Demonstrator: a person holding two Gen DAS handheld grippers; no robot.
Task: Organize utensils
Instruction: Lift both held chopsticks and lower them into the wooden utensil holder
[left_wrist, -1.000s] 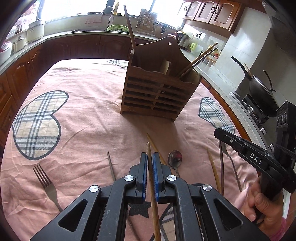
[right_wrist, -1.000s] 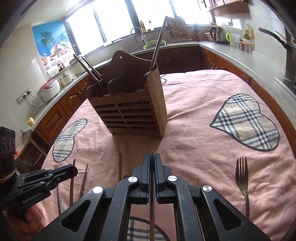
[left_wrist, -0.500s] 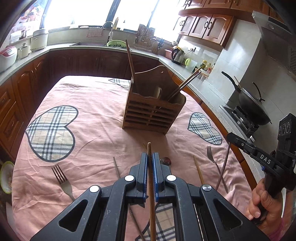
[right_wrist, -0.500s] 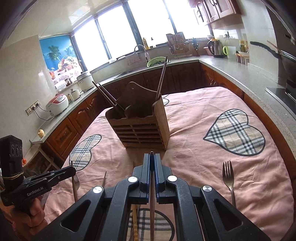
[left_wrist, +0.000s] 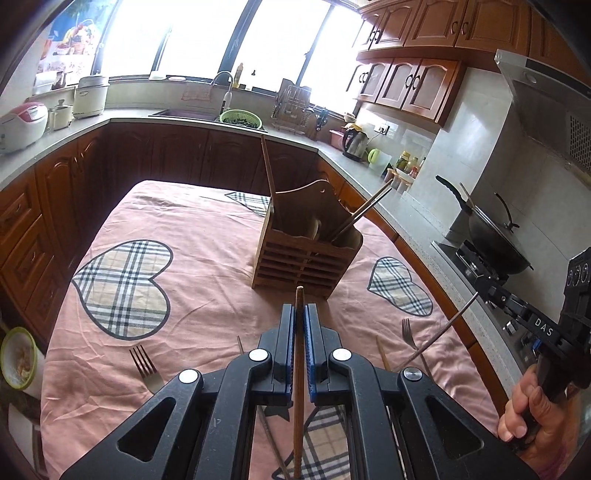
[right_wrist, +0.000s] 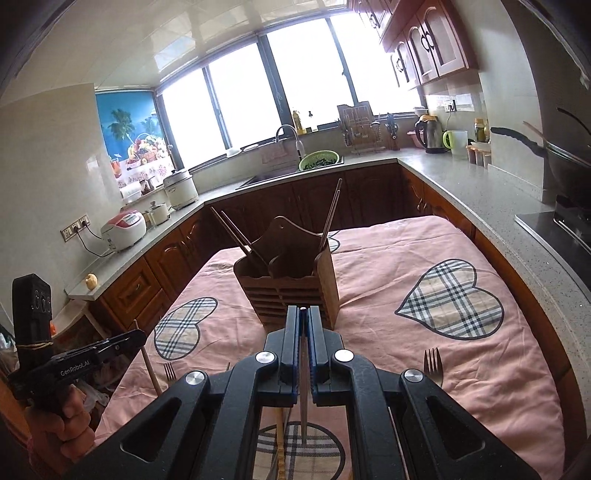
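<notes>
My left gripper (left_wrist: 299, 308) is shut on a wooden chopstick (left_wrist: 297, 369) and holds it above the pink tablecloth (left_wrist: 192, 288), in front of the wooden utensil holder (left_wrist: 306, 254). My right gripper (right_wrist: 303, 310) is shut on a thin metal chopstick (right_wrist: 303, 413), also raised in front of the holder (right_wrist: 291, 288). The holder has chopsticks standing in its left and right compartments. In the left wrist view the right gripper (left_wrist: 484, 288) shows at the right with the metal chopstick (left_wrist: 439, 336) hanging from it. In the right wrist view the left gripper (right_wrist: 136, 336) shows at the left with the wooden chopstick (right_wrist: 147, 362).
Forks (left_wrist: 146, 369) (left_wrist: 408, 332) and loose chopsticks (left_wrist: 382, 356) lie on the cloth near the front. Another fork shows in the right wrist view (right_wrist: 432, 365). A wok (left_wrist: 495, 240) sits on the stove at the right. Counters ring the table.
Both grippers have risen and pulled back from the table, each carrying its chopstick. The holder now looks smaller and farther away.
</notes>
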